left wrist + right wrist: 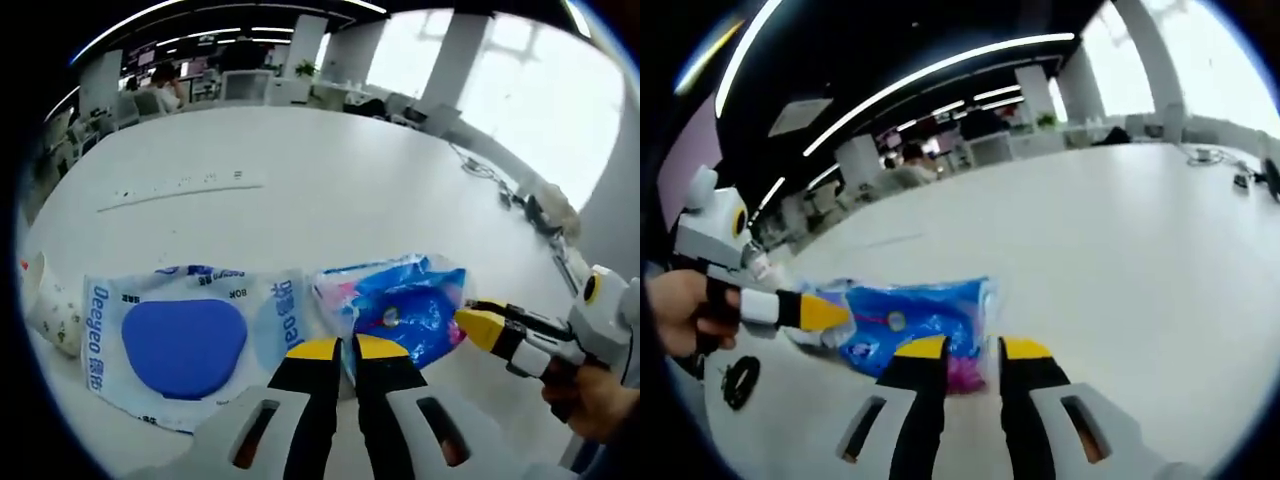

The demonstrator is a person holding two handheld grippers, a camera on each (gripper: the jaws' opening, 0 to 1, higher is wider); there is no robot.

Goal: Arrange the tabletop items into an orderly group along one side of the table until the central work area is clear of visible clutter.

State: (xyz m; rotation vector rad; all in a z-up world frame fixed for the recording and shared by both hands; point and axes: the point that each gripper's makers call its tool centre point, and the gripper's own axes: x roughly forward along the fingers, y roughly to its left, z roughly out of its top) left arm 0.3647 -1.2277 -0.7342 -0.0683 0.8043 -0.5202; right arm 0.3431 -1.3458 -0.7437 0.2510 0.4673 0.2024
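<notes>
On the white table (330, 190), near its close edge: a crinkled blue packet (405, 305) with a pink end, lying flat. Just beside it on the left gripper view's left, nearly touching, a flat white wipes pack (185, 340) with a blue oval lid and "Deeyeo" printed along one side. Further left, at the table edge, a white patterned item (50, 312), too cut off to name.

Left gripper (345, 350): yellow-tipped jaws drawn almost together, pinching the near edge of the blue packet where it meets the slot between them. Seen in the right gripper view as a single yellow wedge (835, 313) pressed against the packet's left end, with a hand (680, 312) wrapped around its handle.

Right gripper (975, 350): jaws parted by a modest gap, the packet's pink end (965, 372) reaching into that gap. In the left gripper view, tips (465, 322) touching the packet's right edge. Cannot tell whether clenched on the wrapper or merely resting against it.

Beyond the packet, mid-table: a long thin white strip (180, 190), well apart from both packs. At the far right side of the table, loose cables (490, 175). Below the left gripper in the right gripper view, a small black cable loop (740, 382).
</notes>
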